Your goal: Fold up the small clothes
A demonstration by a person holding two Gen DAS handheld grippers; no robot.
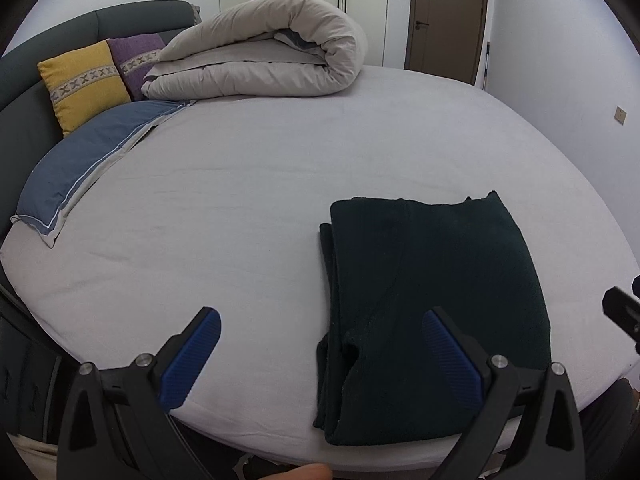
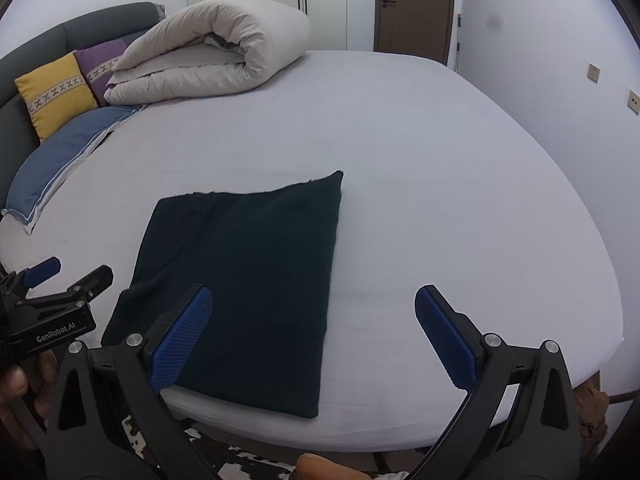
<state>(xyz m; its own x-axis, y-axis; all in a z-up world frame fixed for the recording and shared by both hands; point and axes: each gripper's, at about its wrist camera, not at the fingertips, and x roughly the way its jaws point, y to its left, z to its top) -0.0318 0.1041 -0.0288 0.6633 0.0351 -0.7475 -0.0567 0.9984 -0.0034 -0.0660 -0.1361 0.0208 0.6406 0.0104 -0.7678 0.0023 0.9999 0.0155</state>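
Observation:
A dark, nearly black garment [image 1: 432, 304] lies folded into a long rectangle on the bed's pale sheet [image 1: 240, 208], near the front edge. It also shows in the right wrist view [image 2: 244, 280]. My left gripper [image 1: 320, 320] is open and empty, held above the bed's front edge over the garment's left side. My right gripper [image 2: 312, 300] is open and empty, above the garment's right edge. The left gripper also shows at the left of the right wrist view [image 2: 68, 276], open.
A rolled beige duvet [image 1: 264, 52] lies at the back of the bed. A blue pillow [image 1: 80, 168], a yellow cushion [image 1: 84, 80] and a purple cushion [image 1: 136, 60] lean on the grey headboard [image 1: 48, 40] at left. A brown door [image 1: 448, 16] stands behind.

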